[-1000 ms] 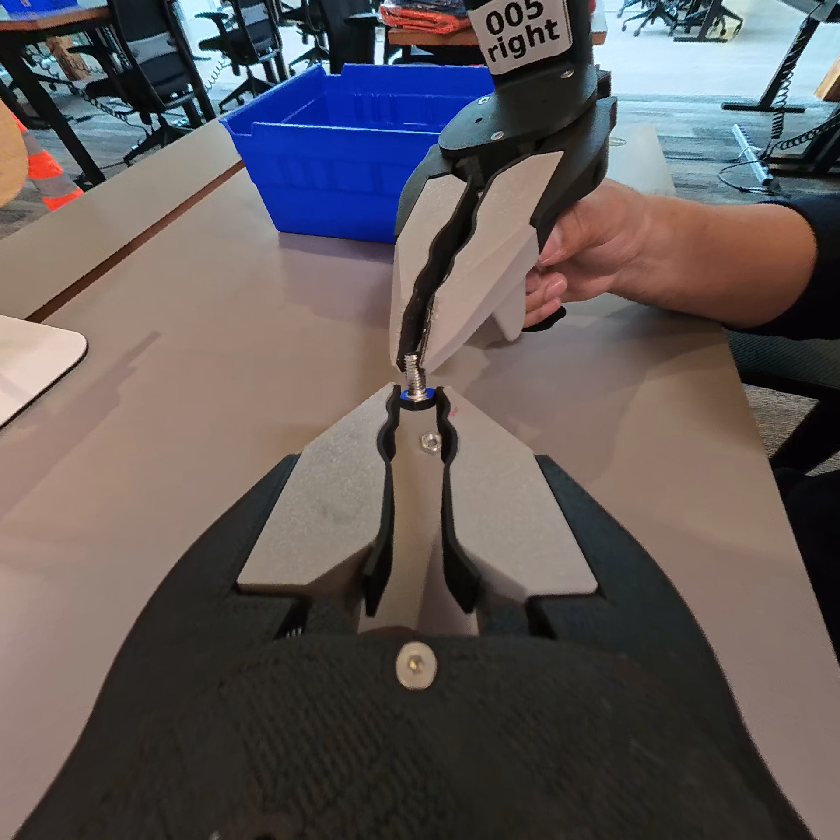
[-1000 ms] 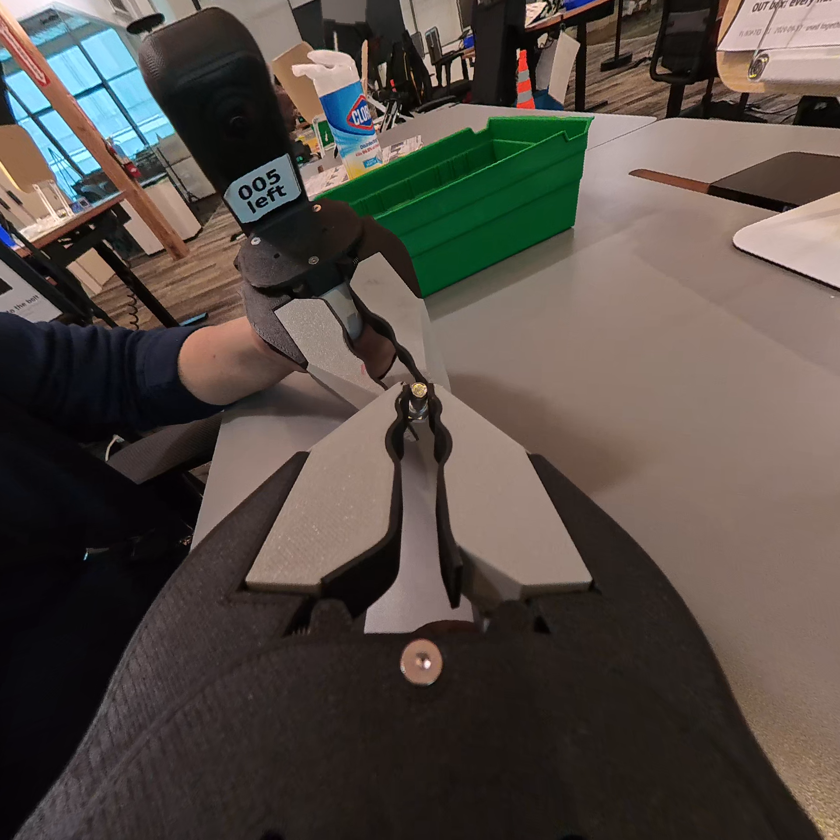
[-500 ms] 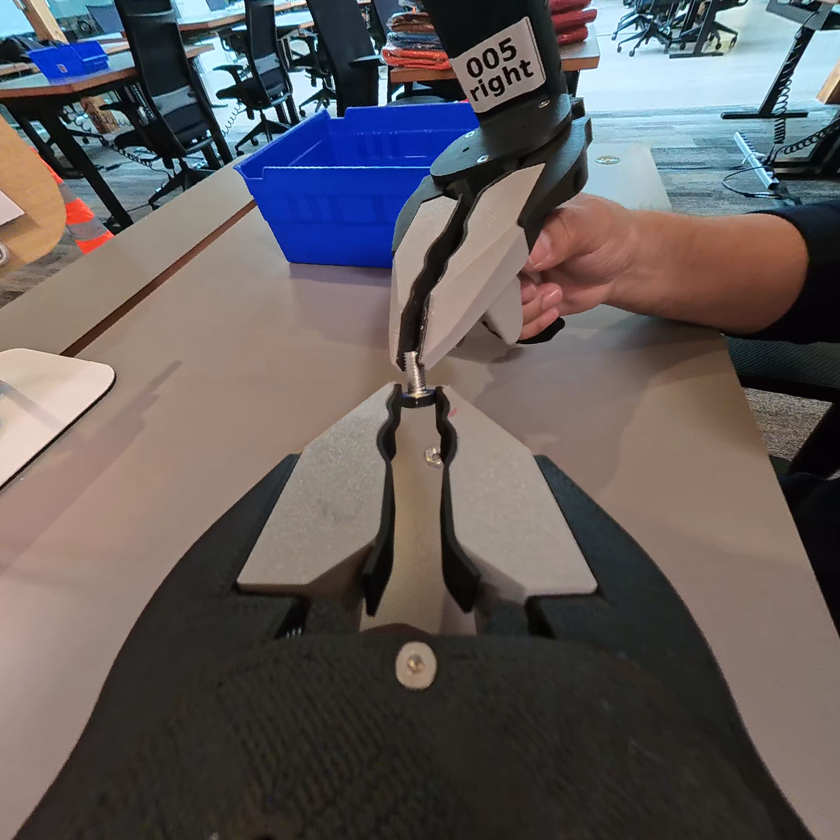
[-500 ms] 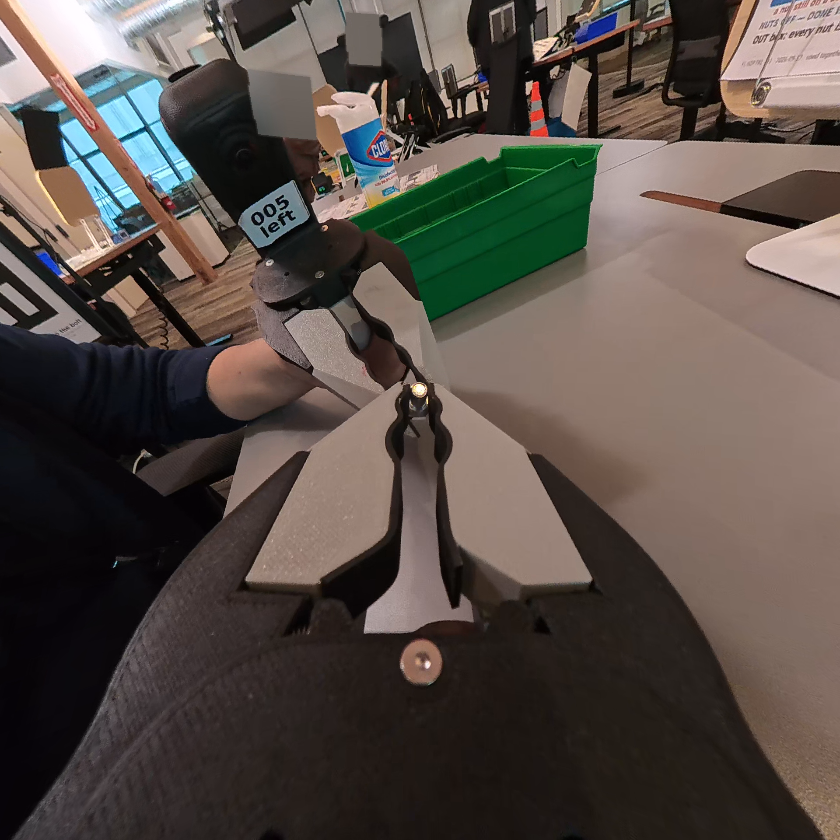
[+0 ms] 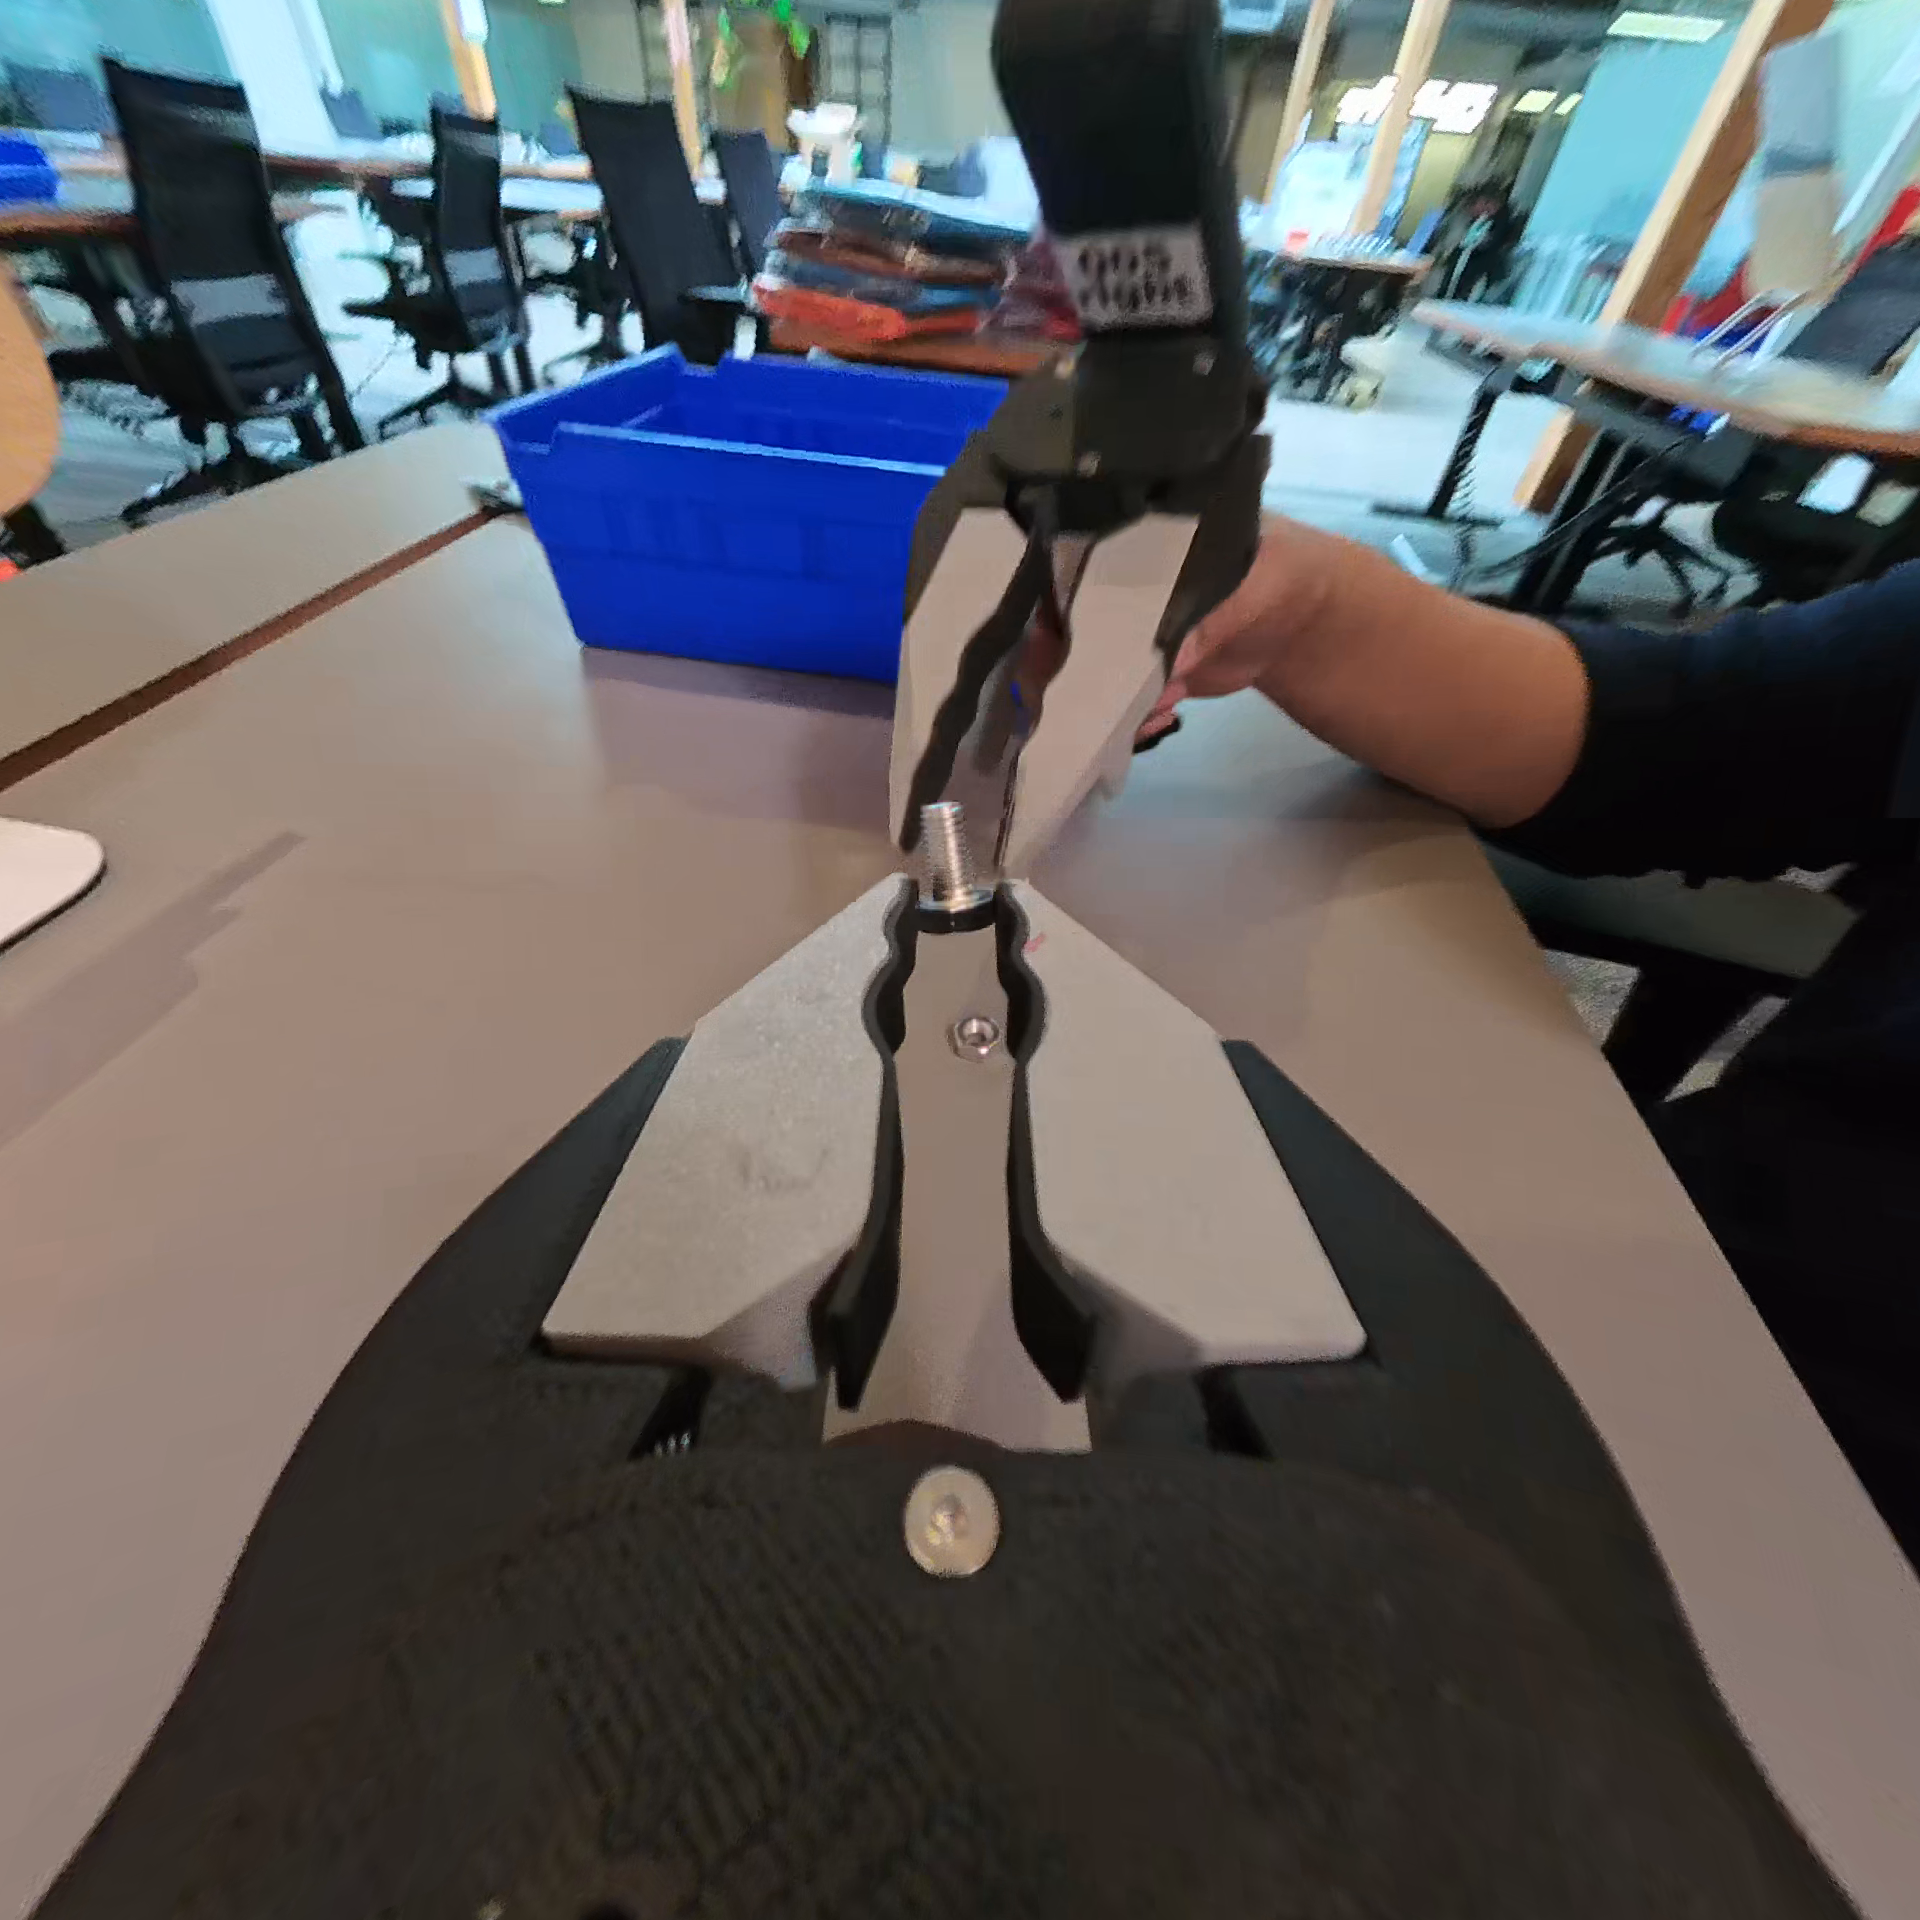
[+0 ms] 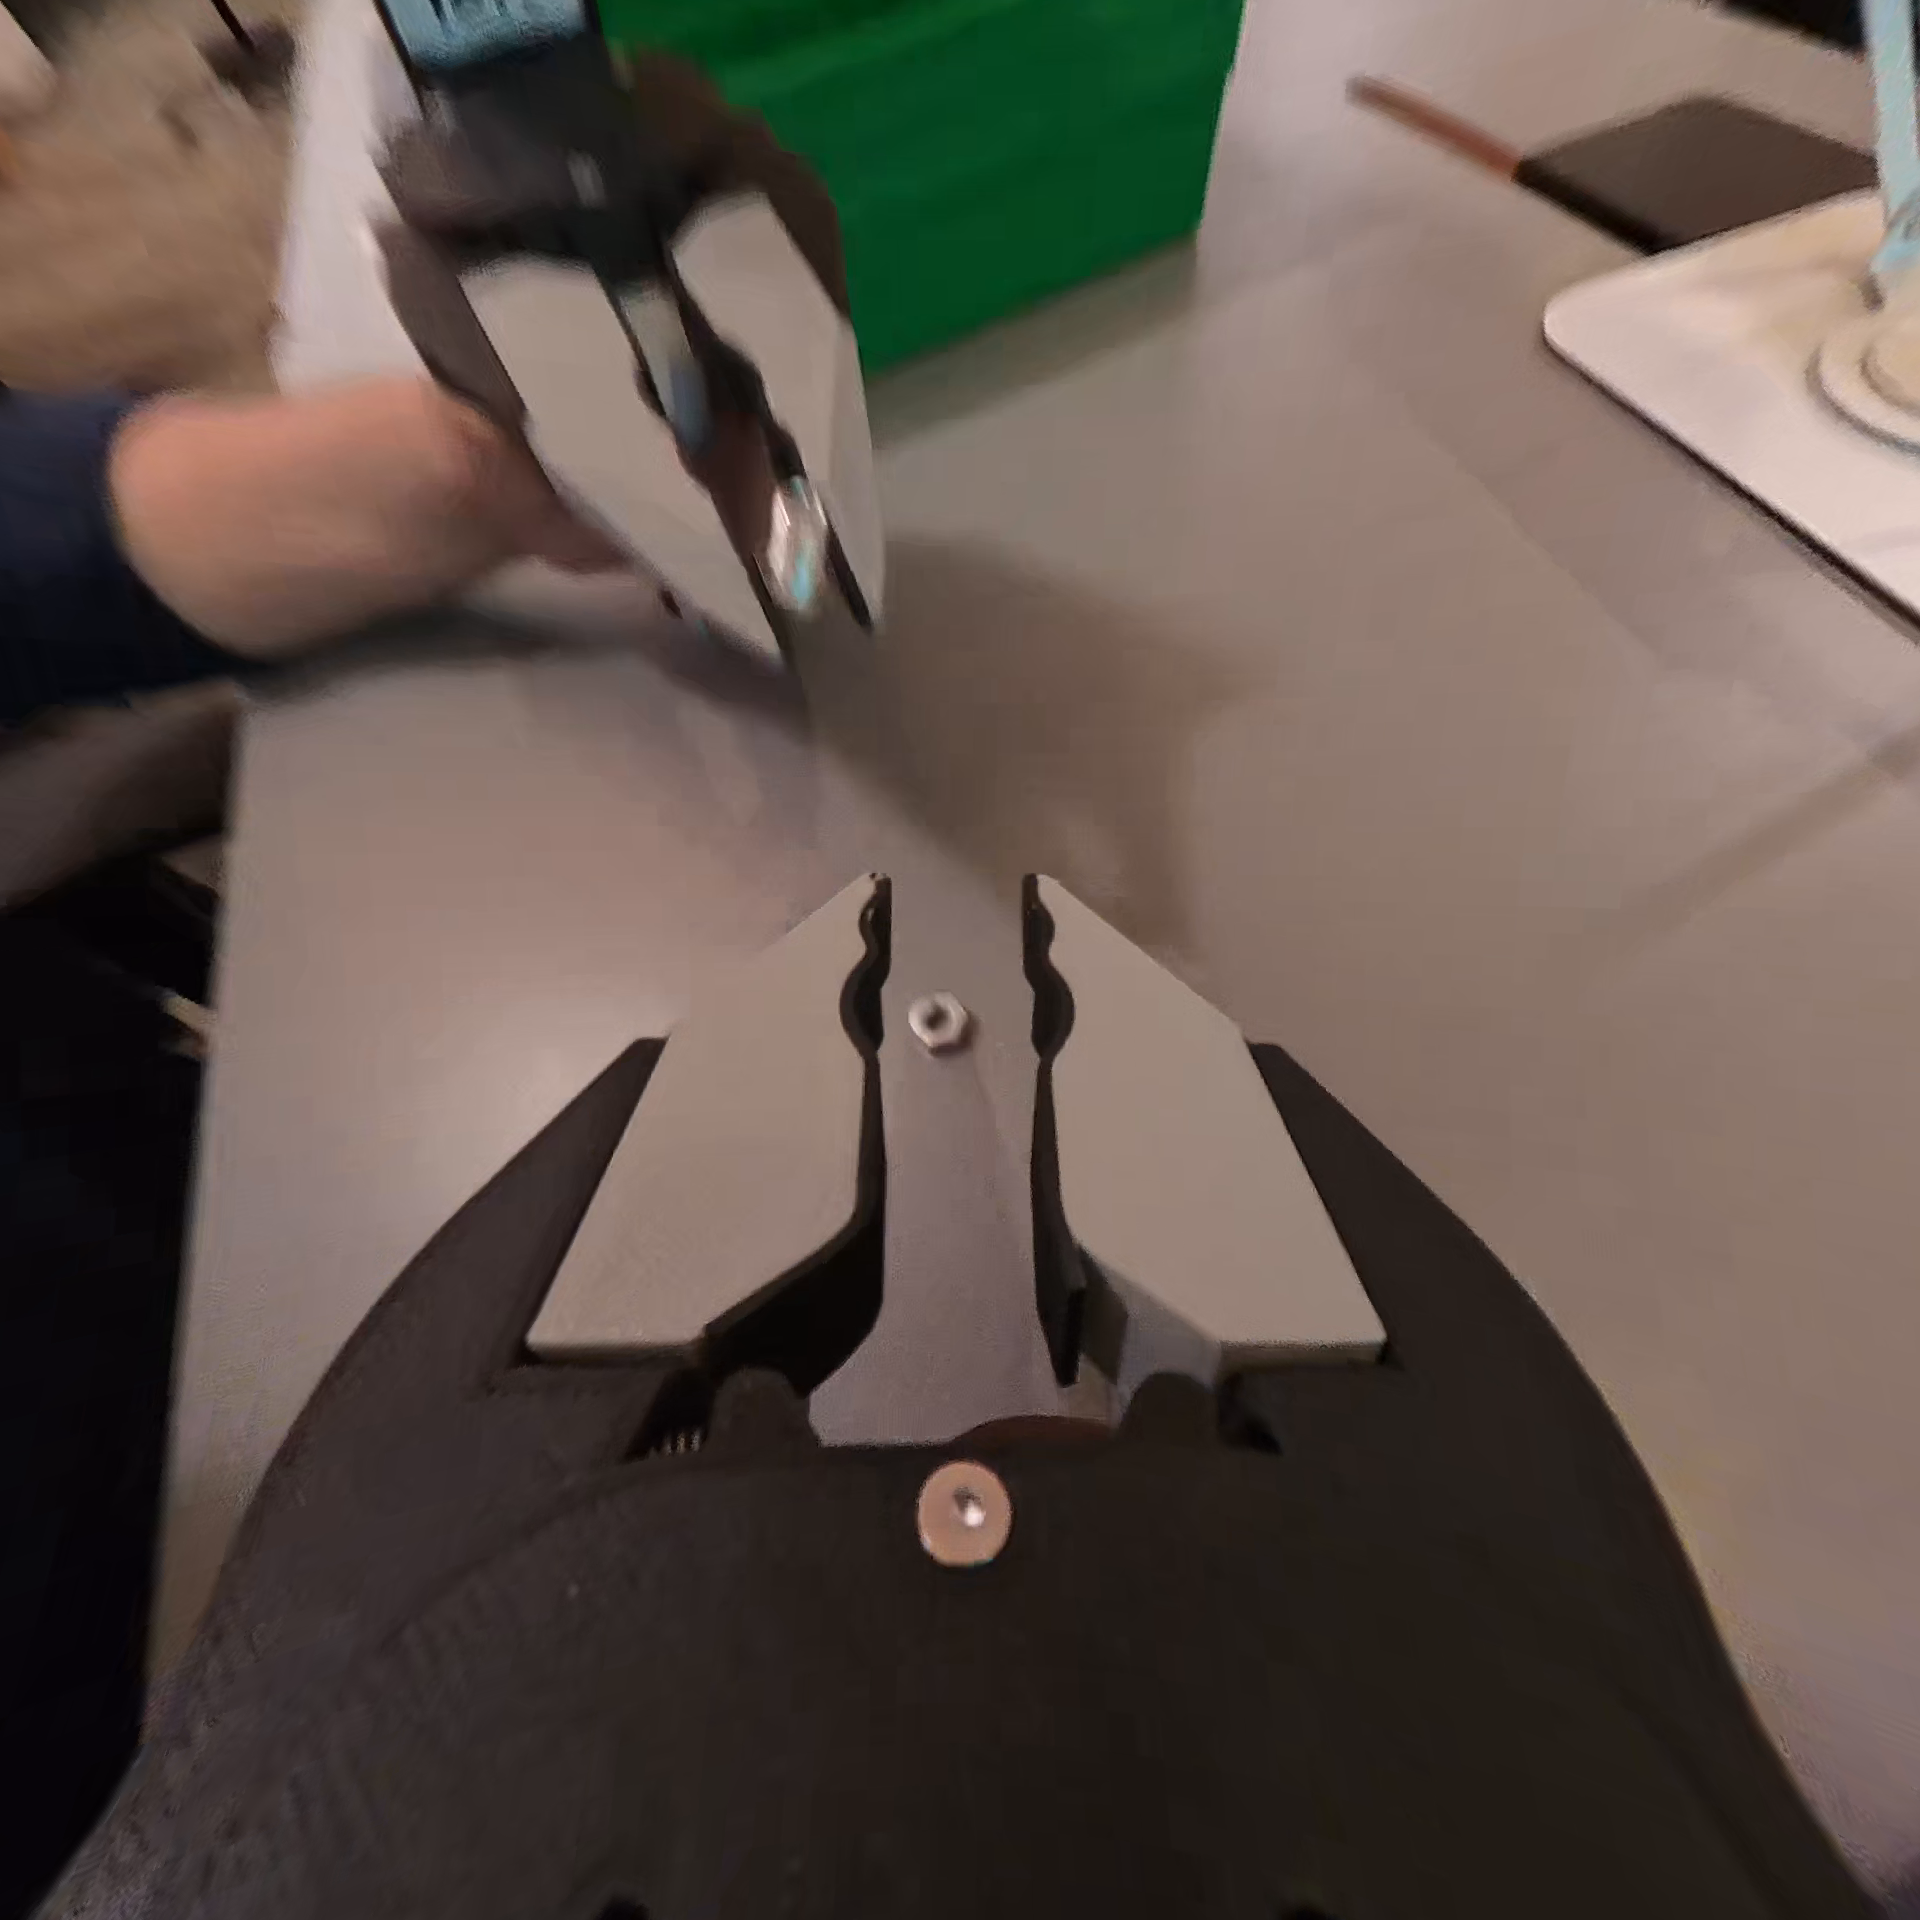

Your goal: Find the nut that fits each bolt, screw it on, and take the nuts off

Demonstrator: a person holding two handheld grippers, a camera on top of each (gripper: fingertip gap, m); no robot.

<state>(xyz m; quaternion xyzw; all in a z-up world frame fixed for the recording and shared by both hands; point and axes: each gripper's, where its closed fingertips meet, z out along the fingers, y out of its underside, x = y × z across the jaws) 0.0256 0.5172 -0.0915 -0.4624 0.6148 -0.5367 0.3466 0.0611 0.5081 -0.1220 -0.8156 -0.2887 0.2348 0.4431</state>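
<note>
**One bare bolt aloft, one loose nut below**

One bolt (image 5: 943,842) stood upright with its threaded end up, pinched low on its shank at the very tips of the left claw (image 5: 956,909), which was clenched on it. The thread above the grip was bare; a wider collar sat at the pinch line, and whether that was the head or a washer could not be told. A single small hex nut (image 6: 938,1023) lay flat on the grey worktop (image 5: 416,831), seen from both wrist views in the gap between the fingers, touching neither claw.

The right claw (image 6: 956,894) was released and empty, its jaws apart, hanging over the nut with the tips pointed down at the worktop. In the left wrist view it sat just behind and above the bolt, blurred. A blue bin (image 5: 727,520) stood farther back on the worktop, and a green bin (image 6: 987,156) beyond the left claw.

By my judgement, the step in hand lay between unscrewing and fitting: bolt held, nut loose. The next move would call for the right claw to close across the nut's flats, or for the bolt to be put away, while the left kept the bolt steady.
</note>
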